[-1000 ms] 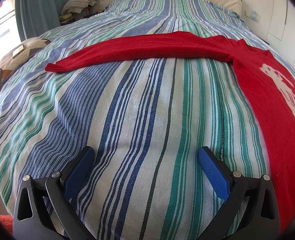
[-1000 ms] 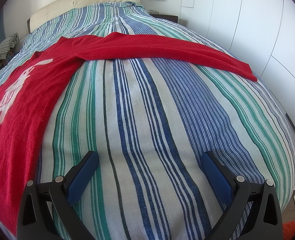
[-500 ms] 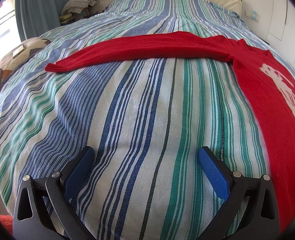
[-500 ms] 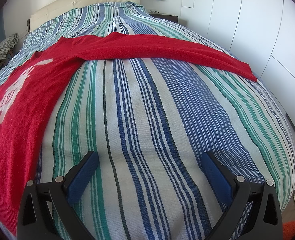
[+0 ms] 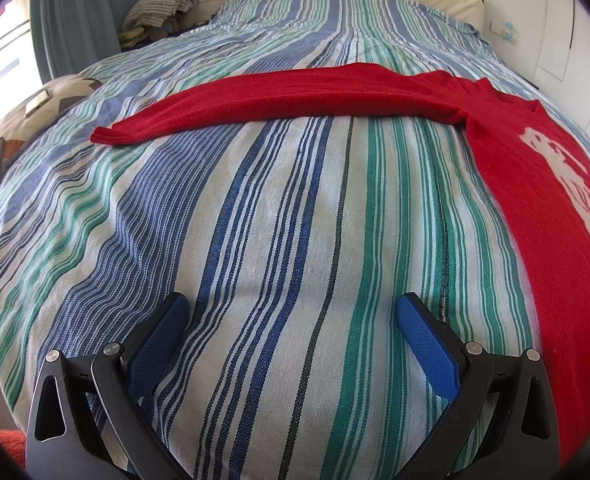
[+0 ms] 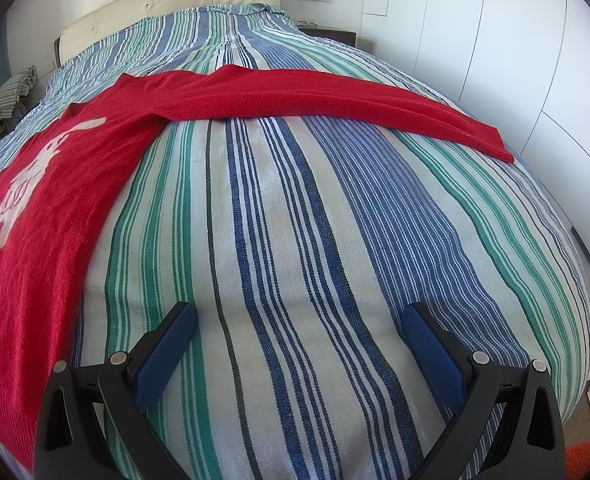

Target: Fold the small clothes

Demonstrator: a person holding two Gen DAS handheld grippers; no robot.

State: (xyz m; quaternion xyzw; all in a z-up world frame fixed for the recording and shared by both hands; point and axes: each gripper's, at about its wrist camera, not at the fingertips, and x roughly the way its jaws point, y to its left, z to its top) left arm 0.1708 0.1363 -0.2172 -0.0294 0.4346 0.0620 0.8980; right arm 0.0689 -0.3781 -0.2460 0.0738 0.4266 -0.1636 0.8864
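Red sweater lay flat on striped bed, sleeves spread out, at 2 o'clock from left tool, 10 o'clock from right tool, both tools wide, empty, above bare cover.

Ahead of the left gripper, bare striped bedspread runs clear up to a red sleeve lying across the path; the sweater body blocks its right side. The right gripper has the same open cloth in front, its own sleeve crossing farther off, the sweater to its left, cupboards well right.
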